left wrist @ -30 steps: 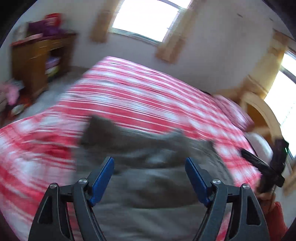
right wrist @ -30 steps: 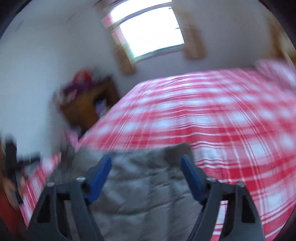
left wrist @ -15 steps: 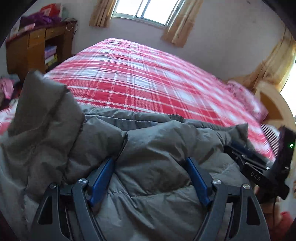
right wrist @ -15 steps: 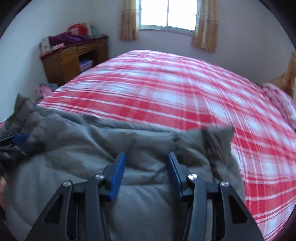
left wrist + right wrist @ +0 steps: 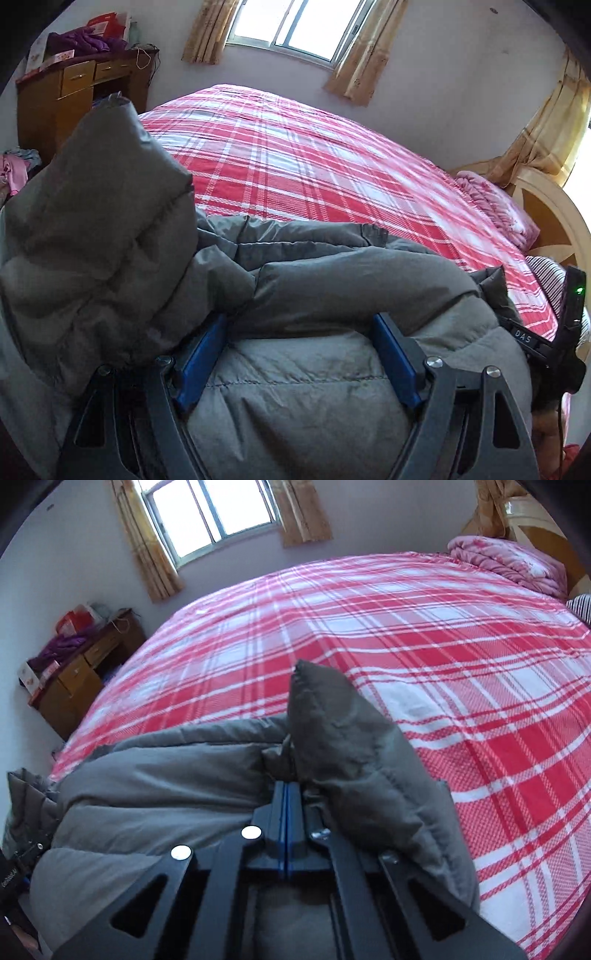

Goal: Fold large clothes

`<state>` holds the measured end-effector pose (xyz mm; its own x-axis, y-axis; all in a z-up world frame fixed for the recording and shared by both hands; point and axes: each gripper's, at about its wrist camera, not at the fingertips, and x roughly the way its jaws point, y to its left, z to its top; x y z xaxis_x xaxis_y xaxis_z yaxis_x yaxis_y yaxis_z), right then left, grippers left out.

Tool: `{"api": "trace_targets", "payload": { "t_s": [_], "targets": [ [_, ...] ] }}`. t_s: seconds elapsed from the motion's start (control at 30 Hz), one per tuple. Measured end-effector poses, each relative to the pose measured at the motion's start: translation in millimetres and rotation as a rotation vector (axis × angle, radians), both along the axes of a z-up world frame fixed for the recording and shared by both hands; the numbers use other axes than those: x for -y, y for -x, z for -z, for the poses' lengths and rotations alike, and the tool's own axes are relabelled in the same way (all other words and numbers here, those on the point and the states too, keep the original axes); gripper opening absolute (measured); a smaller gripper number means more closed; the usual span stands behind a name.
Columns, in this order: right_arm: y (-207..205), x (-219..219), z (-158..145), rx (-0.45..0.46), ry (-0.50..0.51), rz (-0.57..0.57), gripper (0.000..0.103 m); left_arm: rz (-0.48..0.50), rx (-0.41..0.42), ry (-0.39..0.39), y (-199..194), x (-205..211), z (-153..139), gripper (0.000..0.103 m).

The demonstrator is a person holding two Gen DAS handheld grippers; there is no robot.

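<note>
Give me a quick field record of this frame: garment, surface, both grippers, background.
garment: grey padded jacket, bunched at the near edge of the bed
surface: bed with a red and white plaid sheet
left gripper: jaws wide, straddling a puffy fold
right gripper: has just been closing, now shut, pads together, jacket fabric bunched at their tips; grip unclear
background: wooden desk, window, pink blanket

1 grey puffer jacket (image 5: pixel 314 387), 1 plaid bed (image 5: pixel 424 635), 1 wooden desk (image 5: pixel 62 99), 2 hand-held grippers.
</note>
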<state>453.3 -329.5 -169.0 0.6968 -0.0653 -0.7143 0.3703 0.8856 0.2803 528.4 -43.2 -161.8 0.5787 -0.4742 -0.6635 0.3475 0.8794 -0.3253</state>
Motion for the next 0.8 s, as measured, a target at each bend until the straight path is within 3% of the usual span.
{"api": "trace_targets", "payload": {
  "t_s": [0.13,0.3,0.43,0.5,0.63,0.73,0.8],
  "targets": [
    [-2.1,-0.5,2.6,-0.015,0.003,0.0,0.0,-0.008,-0.007,-0.067,-3.9,9.5,1.8,0.081],
    [1.2,8.6,1.1,-0.002,-0.042,-0.016,0.0,-0.011,-0.006,-0.086,-3.8,8.6,2.0,0.081],
    [25.1,10.2,-13.8,-0.003,0.161,0.066,0.003,-0.006,-0.001,-0.075,-2.9,8.9,1.1,0.081],
    [19.6,19.1,3.6,-0.071,0.105,0.038,0.0,-0.006,0.0,-0.061,-2.4,6.5,0.0,0.081],
    [19.8,26.4,10.9,-0.056,0.066,0.059,0.0,0.002,-0.007,-0.041,-2.3,1.9,-1.6,0.081],
    [19.2,27.7,12.4,-0.053,0.053,0.058,0.0,0.038,-0.022,-0.105,1.7,1.7,-10.4,0.081],
    [20.0,27.8,11.5,-0.052,0.053,0.058,0.0,0.042,0.018,-0.119,13.2,-7.8,-31.3,0.081]
  ]
}}
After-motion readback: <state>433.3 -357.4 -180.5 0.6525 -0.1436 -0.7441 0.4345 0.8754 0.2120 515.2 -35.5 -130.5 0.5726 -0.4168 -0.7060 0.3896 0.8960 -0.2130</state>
